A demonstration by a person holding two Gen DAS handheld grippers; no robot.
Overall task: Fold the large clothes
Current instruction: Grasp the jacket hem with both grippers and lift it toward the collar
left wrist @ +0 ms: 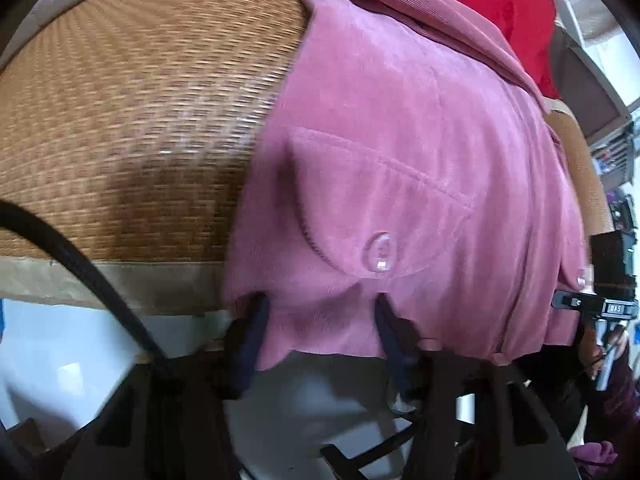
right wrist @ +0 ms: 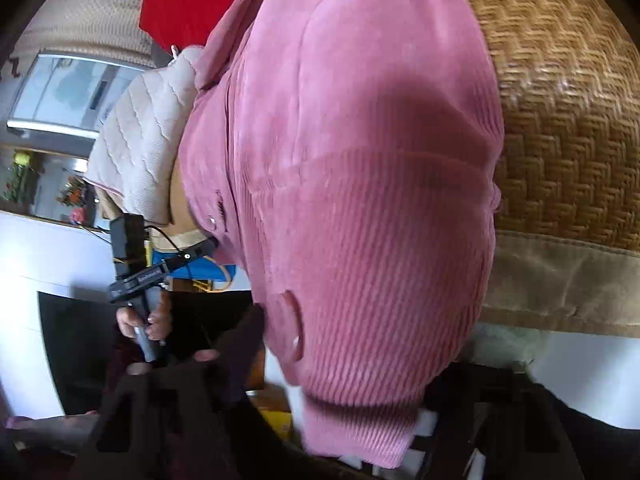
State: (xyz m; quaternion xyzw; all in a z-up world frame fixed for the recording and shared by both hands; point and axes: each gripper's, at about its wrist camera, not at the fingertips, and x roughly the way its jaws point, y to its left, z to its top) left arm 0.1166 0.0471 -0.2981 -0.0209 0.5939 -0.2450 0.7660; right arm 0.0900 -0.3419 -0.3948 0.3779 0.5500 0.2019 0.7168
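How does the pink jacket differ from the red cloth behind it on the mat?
The pink jacket is ribbed corduroy with a buttoned pocket flap; the red cloth looks plain and smooth. The jacket's hem hangs over the near edge of the woven mat at the left gripper; the red cloth lies farther back, partly covered by the jacket. Both rest on the mat.

Pink corduroy jacket [left wrist: 400, 140], tan woven mat [left wrist: 140, 100]
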